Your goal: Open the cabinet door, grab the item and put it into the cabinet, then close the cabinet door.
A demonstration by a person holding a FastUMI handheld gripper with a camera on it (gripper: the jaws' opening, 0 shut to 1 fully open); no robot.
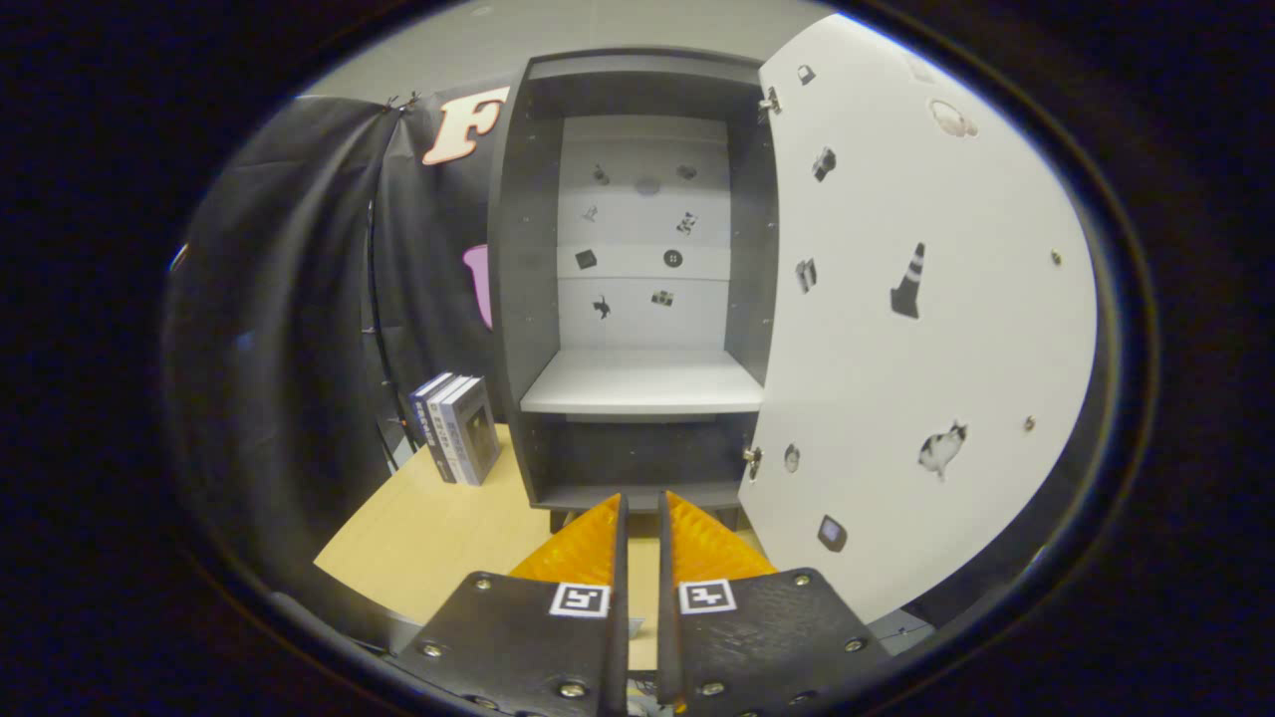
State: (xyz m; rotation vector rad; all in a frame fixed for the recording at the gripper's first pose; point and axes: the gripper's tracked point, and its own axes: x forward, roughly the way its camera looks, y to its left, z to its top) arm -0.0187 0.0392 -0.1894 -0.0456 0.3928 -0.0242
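A dark grey cabinet (pixel 637 299) stands on the wooden table (pixel 438 528) straight ahead of my fingers. Its white door (pixel 896 378), dotted with small stickers, is swung wide to the right. Inside, a pale shelf (pixel 642 383) lies bare, with a low dark compartment (pixel 637 458) under it. A few books (pixel 458 428) stand upright together on the table just left of the cabinet. My gripper (pixel 642 513) hovers over the table in front of the cabinet's base. Its fingers are shut to a narrow slit and hold nothing.
Black cloth (pixel 299 329) hangs as a wall at the left, behind the books. The table's front left corner lies left of my fingers. The open door's lower edge reaches close to my right finger.
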